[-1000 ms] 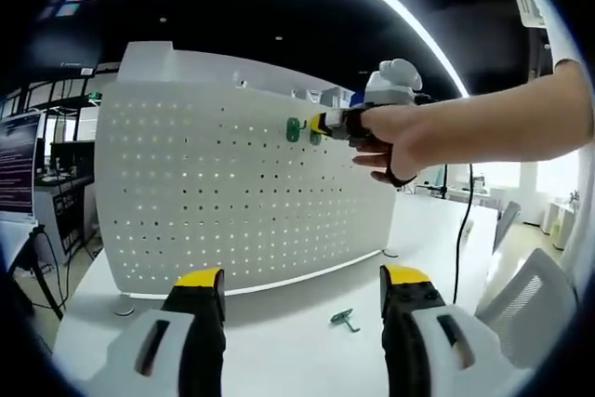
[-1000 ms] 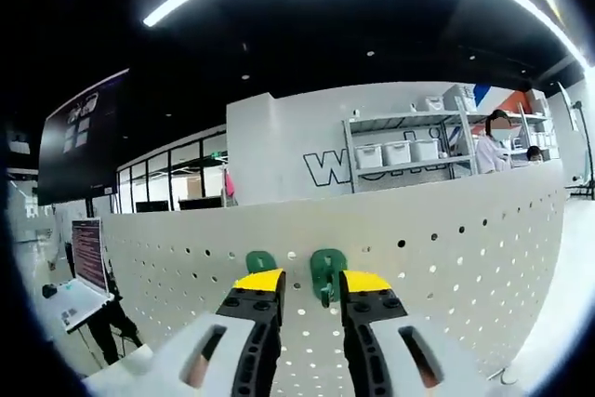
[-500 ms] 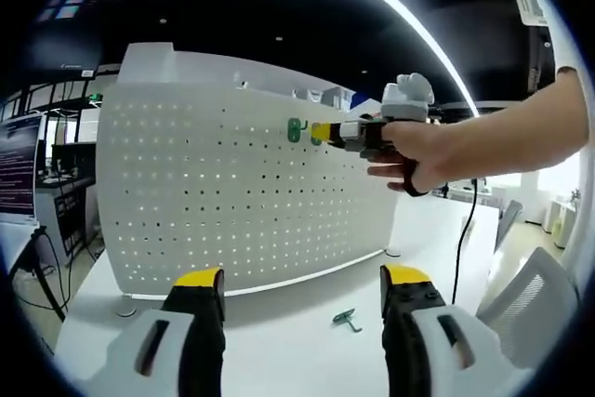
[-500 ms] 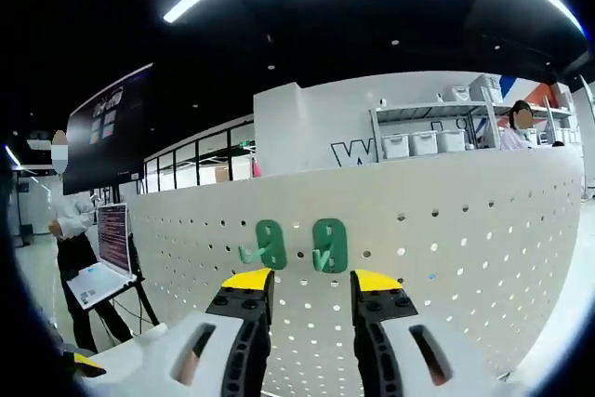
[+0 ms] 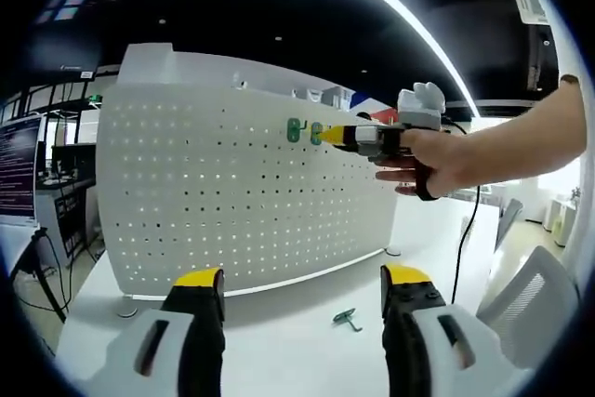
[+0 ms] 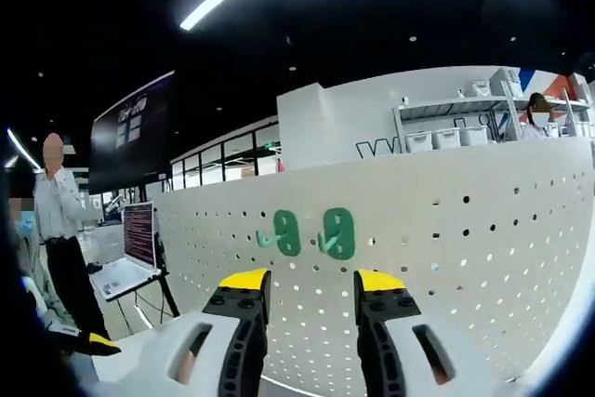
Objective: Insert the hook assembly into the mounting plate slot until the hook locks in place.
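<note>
Right tongs (image 6: 305, 287) open, empty, just short of two green hooks (image 6: 337, 233) on pegboard (image 6: 483, 258) (upper edge), left tongs (image 5: 302, 287) open, empty.

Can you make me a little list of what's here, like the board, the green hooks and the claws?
board: white metal pegboard, standing upright on the white table
hooks on board: two green plastic hooks, side by side near the top edge
spare hook: one green hook lying flat on the table
right claw: open, empty, just off the hung hooks
left claw: open, empty, low over the table
</note>
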Demonstrator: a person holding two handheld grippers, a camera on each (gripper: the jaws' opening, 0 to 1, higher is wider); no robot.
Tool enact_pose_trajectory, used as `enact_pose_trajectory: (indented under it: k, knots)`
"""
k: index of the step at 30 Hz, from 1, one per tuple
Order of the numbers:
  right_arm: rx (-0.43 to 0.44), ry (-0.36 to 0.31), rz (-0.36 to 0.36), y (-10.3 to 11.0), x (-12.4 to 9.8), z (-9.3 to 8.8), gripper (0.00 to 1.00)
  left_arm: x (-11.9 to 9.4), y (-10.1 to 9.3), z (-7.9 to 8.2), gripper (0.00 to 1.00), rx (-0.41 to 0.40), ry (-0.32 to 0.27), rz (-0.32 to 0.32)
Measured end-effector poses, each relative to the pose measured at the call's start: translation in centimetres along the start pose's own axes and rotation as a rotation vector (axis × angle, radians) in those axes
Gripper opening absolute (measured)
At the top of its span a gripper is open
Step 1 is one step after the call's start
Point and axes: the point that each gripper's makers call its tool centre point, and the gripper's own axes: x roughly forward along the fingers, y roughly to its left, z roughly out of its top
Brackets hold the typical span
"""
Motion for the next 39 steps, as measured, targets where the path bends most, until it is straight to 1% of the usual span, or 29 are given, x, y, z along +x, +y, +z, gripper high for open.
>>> enact_pose_trajectory:
  k: [4,6,13,23,29,32,39]
  knots:
    - [0.005,-0.007,0.025,0.1,-0.8,-0.2,0.38,0.0,-0.1,0.1,0.70,0.003,-0.003,0.000]
    - [-0.002,-0.010,0.045,0.4,-1.1,-0.2,0.39,0.0,0.0,0.2,0.70,0.004,-0.004,0.002]
    - [-0.018,-0.003,0.075,0.6,-2.5,-0.6,0.40,-0.1,0.0,0.4,0.70,0.004,-0.015,0.005]
    - [-0.013,-0.007,0.096,0.8,-3.6,-0.7,0.41,-0.3,-0.1,0.5,0.70,0.005,-0.020,0.006]
    - [-0.016,-0.008,0.115,1.1,-4.7,-0.8,0.42,-0.3,0.0,0.6,0.70,0.004,-0.021,0.009]
    - [-0.035,0.003,0.135,1.4,-5.4,-1.3,0.43,-0.2,0.0,0.6,0.70,0.006,-0.020,0.009]
    - [-0.035,0.014,0.142,1.3,-7.0,-1.9,0.44,-0.3,0.0,0.7,0.70,0.006,-0.023,0.009]
